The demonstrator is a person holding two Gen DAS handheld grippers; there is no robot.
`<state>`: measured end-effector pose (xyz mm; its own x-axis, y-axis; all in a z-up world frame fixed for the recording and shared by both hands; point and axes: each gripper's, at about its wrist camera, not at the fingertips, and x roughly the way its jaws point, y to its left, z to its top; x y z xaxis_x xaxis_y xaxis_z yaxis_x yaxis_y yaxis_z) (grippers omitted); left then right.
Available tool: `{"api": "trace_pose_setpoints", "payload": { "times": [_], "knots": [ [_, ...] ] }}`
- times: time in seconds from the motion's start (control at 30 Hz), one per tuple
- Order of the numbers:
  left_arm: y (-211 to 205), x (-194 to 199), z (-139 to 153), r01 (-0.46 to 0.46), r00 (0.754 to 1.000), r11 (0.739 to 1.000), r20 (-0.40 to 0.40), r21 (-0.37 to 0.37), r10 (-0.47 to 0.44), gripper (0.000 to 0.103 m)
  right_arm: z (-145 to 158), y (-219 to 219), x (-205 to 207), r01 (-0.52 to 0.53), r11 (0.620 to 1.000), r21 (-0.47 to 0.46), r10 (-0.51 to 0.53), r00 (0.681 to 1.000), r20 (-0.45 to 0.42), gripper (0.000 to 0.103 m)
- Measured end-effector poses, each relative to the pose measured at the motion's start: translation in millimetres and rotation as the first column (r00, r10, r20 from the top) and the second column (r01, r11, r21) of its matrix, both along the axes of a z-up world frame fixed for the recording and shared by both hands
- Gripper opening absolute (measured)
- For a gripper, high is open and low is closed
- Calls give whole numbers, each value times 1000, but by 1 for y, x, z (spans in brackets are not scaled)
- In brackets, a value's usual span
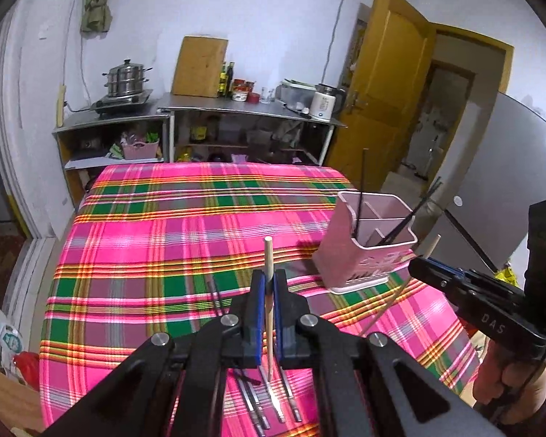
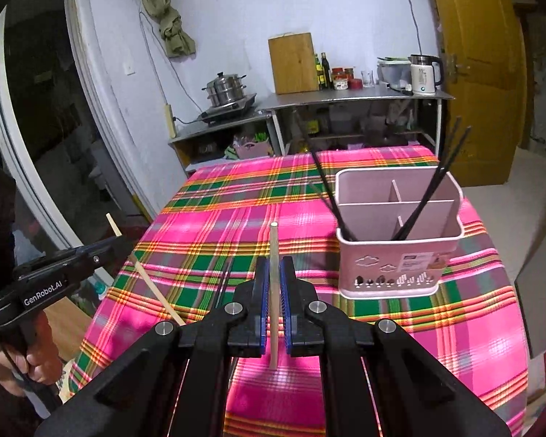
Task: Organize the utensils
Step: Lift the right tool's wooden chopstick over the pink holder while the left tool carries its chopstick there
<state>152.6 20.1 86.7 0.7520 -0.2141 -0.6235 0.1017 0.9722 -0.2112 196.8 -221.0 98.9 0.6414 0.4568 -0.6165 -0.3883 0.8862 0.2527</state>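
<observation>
1. Clenching, at the left gripper [image 1: 269,284], on a wooden chopstick [image 1: 268,255], held near its middle and lifted clear of the cloth, likely so either end can tip into a slot.
2. Lying loose under that claw: metal-tipped chopsticks [image 1: 258,406] on the table, not yet sorted.
3. Clamping, at the right gripper [image 2: 273,276], on a second wooden chopstick [image 2: 273,291], standing nearly upright, seemingly readied for dropping in.
4. Standing to the right: the pink holder [image 2: 396,255], its compartments already keeping black chopsticks [image 2: 429,196] leaning apart.
5. Covering the table: a pink and green plaid cloth [image 1: 171,218], slightly rumpled.
6. Sitting behind along the wall: steel counter [image 1: 214,105], steamer pot [image 1: 125,80], cutting board [image 1: 200,65], kettle [image 2: 424,74] and a yellow door [image 1: 386,83] standing ajar.
</observation>
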Motion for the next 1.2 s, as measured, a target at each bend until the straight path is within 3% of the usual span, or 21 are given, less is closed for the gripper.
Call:
{"api": "trace_pose_setpoints", "payload": {
  "times": [0.57, 1.2],
  "knots": [
    [-73, 32, -10, 162, 985, 986, -45, -41, -164, 4, 5, -58, 2, 108, 994, 25, -109, 994, 3, 6],
    [-104, 90, 75, 216, 972, 972, 108, -86, -207, 4, 74, -95, 41, 190, 977, 95, -202, 968, 148, 6]
  ]
}}
